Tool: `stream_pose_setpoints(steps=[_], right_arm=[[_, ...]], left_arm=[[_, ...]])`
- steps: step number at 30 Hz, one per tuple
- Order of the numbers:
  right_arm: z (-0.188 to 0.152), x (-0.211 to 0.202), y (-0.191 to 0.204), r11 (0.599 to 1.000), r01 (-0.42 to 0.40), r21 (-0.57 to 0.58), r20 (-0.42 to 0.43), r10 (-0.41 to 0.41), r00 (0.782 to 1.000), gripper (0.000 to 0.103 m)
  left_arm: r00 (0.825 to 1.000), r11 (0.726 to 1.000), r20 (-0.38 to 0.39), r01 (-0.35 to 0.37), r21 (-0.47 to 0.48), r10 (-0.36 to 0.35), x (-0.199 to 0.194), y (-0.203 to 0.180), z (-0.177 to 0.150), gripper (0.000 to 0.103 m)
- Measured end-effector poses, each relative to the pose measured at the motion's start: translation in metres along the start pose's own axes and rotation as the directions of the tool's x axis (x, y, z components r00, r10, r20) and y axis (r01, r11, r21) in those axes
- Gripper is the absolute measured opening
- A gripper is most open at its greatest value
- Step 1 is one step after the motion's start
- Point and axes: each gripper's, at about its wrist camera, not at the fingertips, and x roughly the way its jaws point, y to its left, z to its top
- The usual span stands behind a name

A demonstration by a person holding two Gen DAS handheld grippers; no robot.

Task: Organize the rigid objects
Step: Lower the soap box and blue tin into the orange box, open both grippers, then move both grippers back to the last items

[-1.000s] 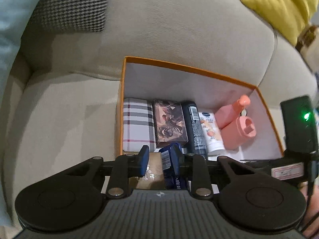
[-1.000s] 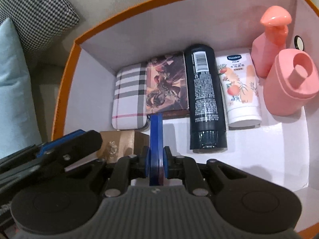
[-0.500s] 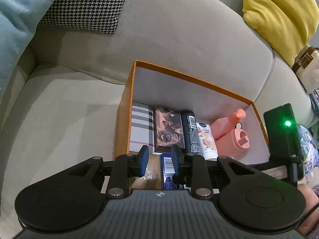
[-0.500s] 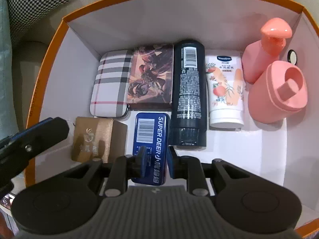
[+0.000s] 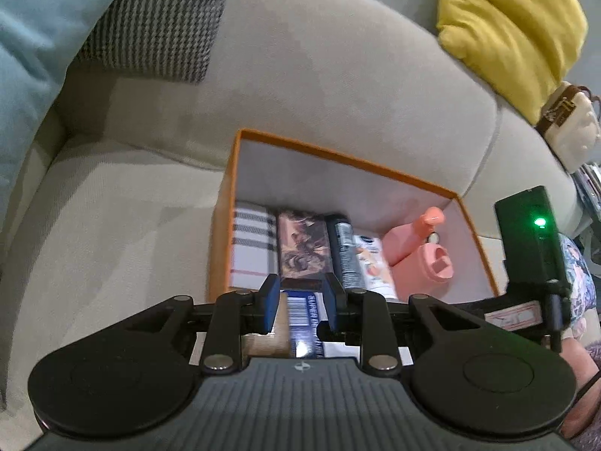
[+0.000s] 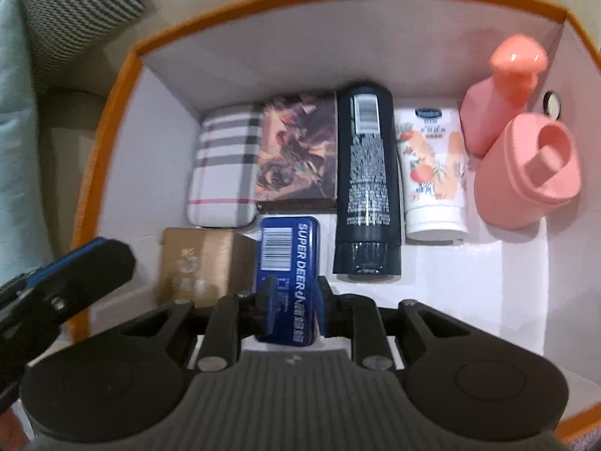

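The blue tin (image 6: pixel 287 278) lies flat in the orange box (image 6: pixel 112 120), between the gold box (image 6: pixel 203 263) and the black bottle (image 6: pixel 366 184). The right gripper (image 6: pixel 293 300) sits over its near end, fingers apart, not squeezing it. The tin has a white barcode and says "SUPER DEER". The left gripper (image 5: pixel 298 302) hangs above, fingers apart and holding nothing.

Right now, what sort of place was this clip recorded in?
Probably a home living room: an orange-rimmed storage box sits on a beige sofa, with a houndstooth cushion and a yellow cushion along its backrest.
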Motion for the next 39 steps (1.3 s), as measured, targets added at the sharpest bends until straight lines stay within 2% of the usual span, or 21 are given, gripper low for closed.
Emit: stream_pose_setpoints(steps=[3, 7, 13, 16, 20, 24, 27, 29, 32, 33, 39], right_arm=[[-0.013, -0.031, 0.004, 0.997, -0.033, -0.072, 0.084, 0.039, 0.996, 0.023], [-0.041, -0.074, -0.005, 0.983, -0.037, -0.178, 0.207, 0.074, 0.975, 0.025], [-0.102, -0.127, -0.044, 0.980, -0.040, -0.194, 0.345, 0.107, 0.932, 0.025], [-0.130, -0.142, -0.067, 0.986, -0.005, -0.168, 0.384, 0.070, 0.921, 0.026], [-0.163, -0.138, -0.107, 0.998, 0.043, -0.048, 0.371, -0.022, 0.928, 0.030], [-0.188, -0.118, -0.136, 0.997, 0.062, 0.051, 0.319, -0.075, 0.945, 0.033], [-0.199, -0.100, -0.141, 0.989, 0.140, 0.038, 0.316, -0.145, 0.937, 0.037], [-0.203, -0.094, -0.144, 0.989, 0.146, 0.027, 0.309, -0.148, 0.939, 0.038], [-0.199, -0.089, -0.141, 0.993, 0.117, -0.003, 0.302, -0.110, 0.947, 0.058], [-0.199, -0.088, -0.141, 0.993, 0.118, -0.014, 0.296, -0.109, 0.949, 0.061], [-0.195, -0.075, -0.134, 0.980, 0.197, -0.036, 0.270, -0.181, 0.946, 0.061]], left_arm=[[0.999, 0.999, 0.034, 0.011, 0.045, -0.013, -0.019, -0.016, -0.005, 0.031], [0.996, 0.994, 0.075, 0.041, 0.099, -0.049, -0.047, -0.039, -0.021, 0.031], [0.993, 0.988, 0.070, 0.082, 0.133, -0.092, -0.073, -0.061, -0.060, 0.031], [0.995, 0.989, 0.035, 0.086, 0.120, -0.090, -0.070, -0.066, -0.079, 0.031], [0.998, 0.993, -0.028, 0.057, 0.103, -0.054, -0.056, -0.074, -0.110, 0.031], [0.997, 0.994, -0.073, 0.028, 0.103, -0.020, -0.036, -0.080, -0.134, 0.038], [0.996, 0.995, -0.088, 0.003, 0.095, 0.006, -0.024, -0.081, -0.153, 0.051], [0.995, 0.994, -0.090, -0.023, 0.109, 0.033, -0.017, -0.084, -0.162, 0.060], [0.994, 0.989, -0.078, -0.065, 0.134, 0.076, -0.007, -0.091, -0.172, 0.072], [0.993, 0.987, -0.068, -0.085, 0.134, 0.095, -0.004, -0.094, -0.173, 0.077], [0.990, 0.987, -0.073, -0.112, 0.111, 0.120, 0.016, -0.100, -0.175, 0.081]])
